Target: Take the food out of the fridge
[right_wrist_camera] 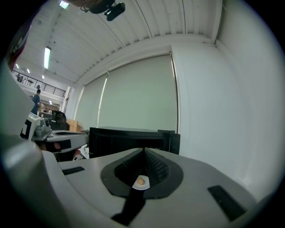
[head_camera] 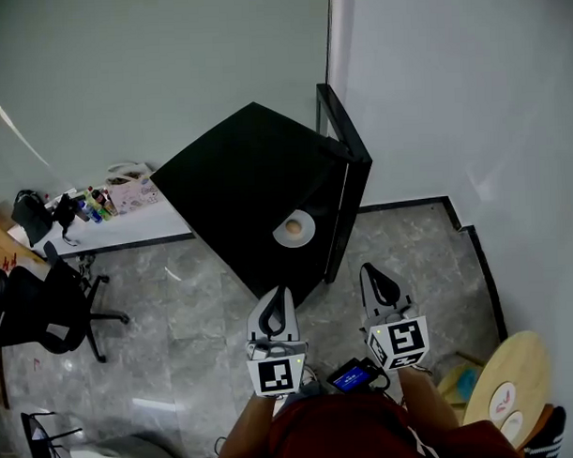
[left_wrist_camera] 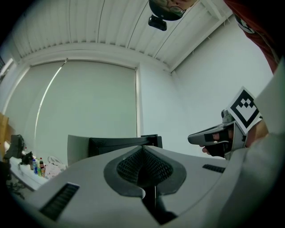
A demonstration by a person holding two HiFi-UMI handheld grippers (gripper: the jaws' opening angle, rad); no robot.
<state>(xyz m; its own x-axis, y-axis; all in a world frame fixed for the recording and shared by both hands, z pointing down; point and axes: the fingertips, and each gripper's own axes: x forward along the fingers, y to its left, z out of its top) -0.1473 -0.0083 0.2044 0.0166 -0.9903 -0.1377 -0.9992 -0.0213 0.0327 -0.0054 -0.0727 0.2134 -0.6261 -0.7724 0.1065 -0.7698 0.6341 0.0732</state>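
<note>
A black fridge [head_camera: 252, 173] stands against the white wall, its door [head_camera: 346, 179] swung open on the right. A white plate [head_camera: 294, 229] with a small round brown food item sits at the fridge's open front. In the right gripper view the plate [right_wrist_camera: 140, 181] shows through the slit between the jaws, below the fridge's top edge [right_wrist_camera: 129, 131]. My left gripper [head_camera: 285, 291] and right gripper [head_camera: 366, 268] hover side by side just short of the fridge. Both are shut and hold nothing. The left gripper view shows its jaws [left_wrist_camera: 143, 148] met, with the right gripper [left_wrist_camera: 213, 136] beside them.
A black office chair [head_camera: 45, 312] stands on the grey floor at left. Bottles and a bag sit on a white ledge [head_camera: 127, 229] by the window blind. A round wooden table [head_camera: 512, 384] is at lower right. A small blue-screened device [head_camera: 351, 376] hangs near my body.
</note>
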